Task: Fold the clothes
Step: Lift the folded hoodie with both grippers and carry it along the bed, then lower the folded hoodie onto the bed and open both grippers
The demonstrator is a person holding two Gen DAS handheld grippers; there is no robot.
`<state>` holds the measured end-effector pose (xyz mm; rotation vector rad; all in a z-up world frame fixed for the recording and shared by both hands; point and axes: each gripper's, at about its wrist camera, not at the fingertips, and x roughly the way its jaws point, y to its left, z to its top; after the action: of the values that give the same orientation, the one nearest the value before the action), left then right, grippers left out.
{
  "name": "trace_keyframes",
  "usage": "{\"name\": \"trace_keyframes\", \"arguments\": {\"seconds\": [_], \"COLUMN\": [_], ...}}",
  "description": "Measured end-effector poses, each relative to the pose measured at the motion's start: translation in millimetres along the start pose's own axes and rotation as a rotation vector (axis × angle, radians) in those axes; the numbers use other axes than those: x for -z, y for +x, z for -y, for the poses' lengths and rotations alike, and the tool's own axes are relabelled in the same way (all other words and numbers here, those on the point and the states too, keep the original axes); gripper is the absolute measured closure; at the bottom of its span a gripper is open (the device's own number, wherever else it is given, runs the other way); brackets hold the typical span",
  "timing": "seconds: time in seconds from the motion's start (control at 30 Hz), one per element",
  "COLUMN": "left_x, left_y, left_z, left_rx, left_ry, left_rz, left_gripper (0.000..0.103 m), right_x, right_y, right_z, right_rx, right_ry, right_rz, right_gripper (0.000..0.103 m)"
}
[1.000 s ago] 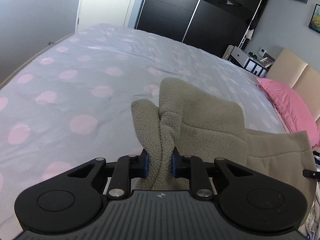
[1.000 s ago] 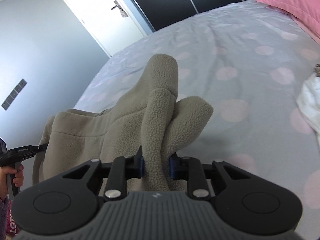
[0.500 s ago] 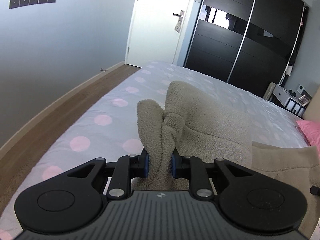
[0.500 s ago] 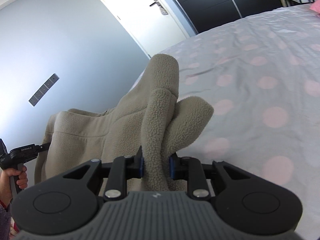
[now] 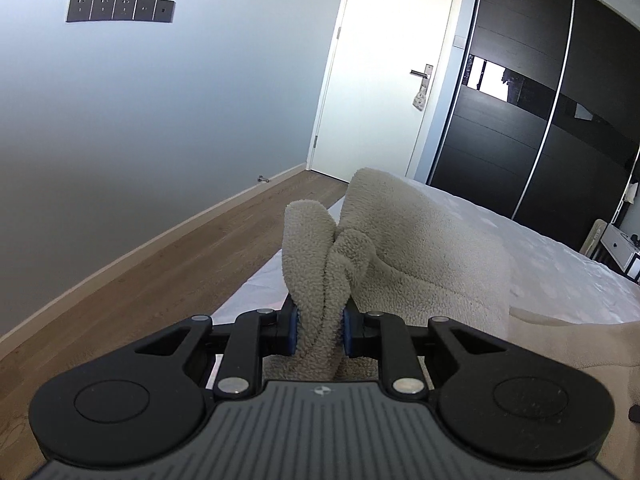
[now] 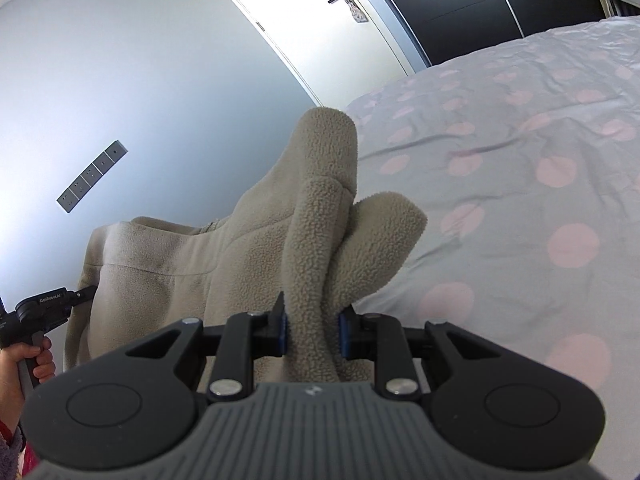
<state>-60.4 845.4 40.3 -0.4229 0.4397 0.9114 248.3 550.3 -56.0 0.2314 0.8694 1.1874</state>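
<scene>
The left gripper (image 5: 319,332) is clenched on a bunched fold of a beige fleece (image 5: 404,240), its two blue pads pressing the fabric from both sides. The right gripper (image 6: 312,334) grips another bunched fold of the same fleece (image 6: 316,216) in the same way. Each gripper's grey ribbed body carries a small pale logo mark, too small to read.

In the right wrist view the fleece stretches leftward from the jaws as one hanging sheet, with a seam running across it, to the left gripper (image 6: 86,291) at the far edge. White lettering on that gripper's black body reads roughly "GenRobot.AI". A hand (image 6: 24,364) wraps its handle, with a bit of pink-grey sleeve below it.

The one garment is held up between the two grippers, above the near edge of the bed (image 6: 520,168). The bed's grey cover is printed with many pink dots; no writing shows on it.

Beyond, in the left wrist view: one white door (image 5: 392,68) with a metal handle and a small pale tag hanging from it, a dark wardrobe (image 5: 540,120) with two thin bright vertical strips, a wood floor (image 5: 160,276), and a grey wall bearing a dark row of five sockets (image 5: 120,9). A white shelf unit (image 5: 622,246) stands at the far right.
</scene>
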Motion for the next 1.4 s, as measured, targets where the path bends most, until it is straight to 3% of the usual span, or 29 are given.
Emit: {"name": "trace_keyframes", "arguments": {"seconds": [0.43,0.67,0.8,0.93,1.13,1.23,1.27,1.3,1.33,1.4], "left_x": [24.8,50.0,53.0,53.8,61.4,67.6,69.2,70.9,73.8,79.8], "left_y": [77.3,112.1,124.6,126.8,105.8,88.7,83.5,78.2,72.1,60.2], "left_z": [-30.3,-36.7,-41.2,-52.2,-68.0,-77.8,-81.6,-85.8,-91.6,-103.5], "left_rx": [-0.091,-0.134,-0.170,-0.214,-0.203,-0.207,-0.196,-0.187,-0.189,-0.194], "left_ry": [0.054,0.080,0.086,0.072,0.113,0.132,0.132,0.130,0.120,0.100], "left_rz": [-0.063,-0.075,-0.092,-0.105,-0.115,-0.119,-0.125,-0.131,-0.135,-0.142], "left_gripper": [0.085,0.084,0.077,0.076,0.075,0.075,0.073,0.067,0.056,0.052], "right_x": [17.4,25.8,32.0,32.4,33.0,35.8,37.4,40.6,45.5,61.5], "right_y": [97.8,122.4,125.9,129.5,120.0,104.4,98.0,90.9,83.2,66.7], "right_z": [-14.5,-4.6,0.1,3.5,-7.1,-9.9,-10.0,-7.1,-5.0,-2.5], "right_rx": [0.039,0.100,0.131,0.176,0.283,0.287,0.279,0.258,0.241,0.229], "right_ry": [-0.020,-0.053,-0.063,-0.067,-0.172,-0.187,-0.179,-0.158,-0.144,-0.134], "right_rz": [-0.104,-0.128,-0.137,-0.146,-0.128,-0.115,-0.121,-0.125,-0.131,-0.152], "right_gripper": [0.078,0.077,0.074,0.063,0.059,0.058,0.054,0.044,0.036,0.034]}}
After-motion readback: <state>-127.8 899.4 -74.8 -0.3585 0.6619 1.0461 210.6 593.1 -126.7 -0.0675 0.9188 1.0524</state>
